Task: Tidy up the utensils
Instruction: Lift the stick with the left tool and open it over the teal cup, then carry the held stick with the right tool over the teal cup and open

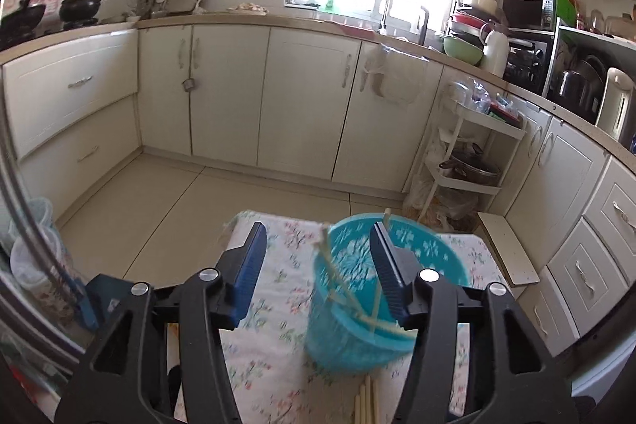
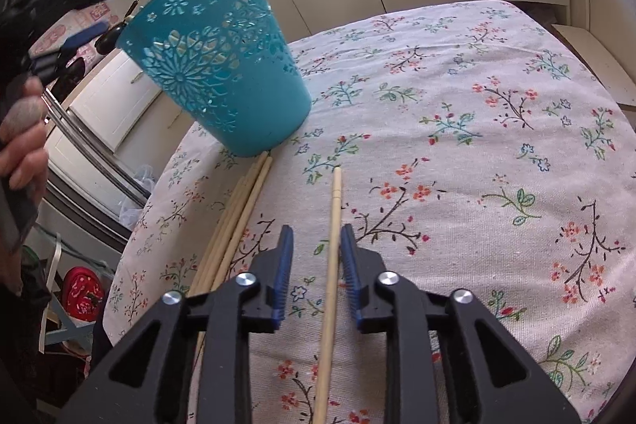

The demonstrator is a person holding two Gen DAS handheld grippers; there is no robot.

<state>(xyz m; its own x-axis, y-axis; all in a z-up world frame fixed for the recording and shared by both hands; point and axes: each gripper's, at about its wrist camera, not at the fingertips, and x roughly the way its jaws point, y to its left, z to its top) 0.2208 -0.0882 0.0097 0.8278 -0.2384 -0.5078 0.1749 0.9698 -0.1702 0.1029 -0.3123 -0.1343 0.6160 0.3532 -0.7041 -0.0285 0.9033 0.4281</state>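
A teal cut-out basket [image 1: 349, 328] stands tilted on the flowered tablecloth [image 1: 274, 344], blurred, with a few chopsticks [image 1: 342, 289] inside it. My left gripper [image 1: 318, 225] is open above it, holding nothing; its right finger overlaps the basket's rim. In the right wrist view the basket [image 2: 222, 74] leans to the left near the table's edge. My right gripper [image 2: 316, 229] is open low over the cloth. A single chopstick [image 2: 335, 201] lies between its fingers, close to the right pad. A bundle of chopsticks [image 2: 234, 225] lies to its left, tips against the basket's base.
The small table [image 2: 497, 146] drops off at its left edge, where a person's hand [image 2: 24, 150] holds the other gripper. Past the table are floor, cream cabinets [image 1: 302, 98] and a white shelf cart [image 1: 473, 153] with pots. More chopsticks [image 1: 367, 400] lie under the basket.
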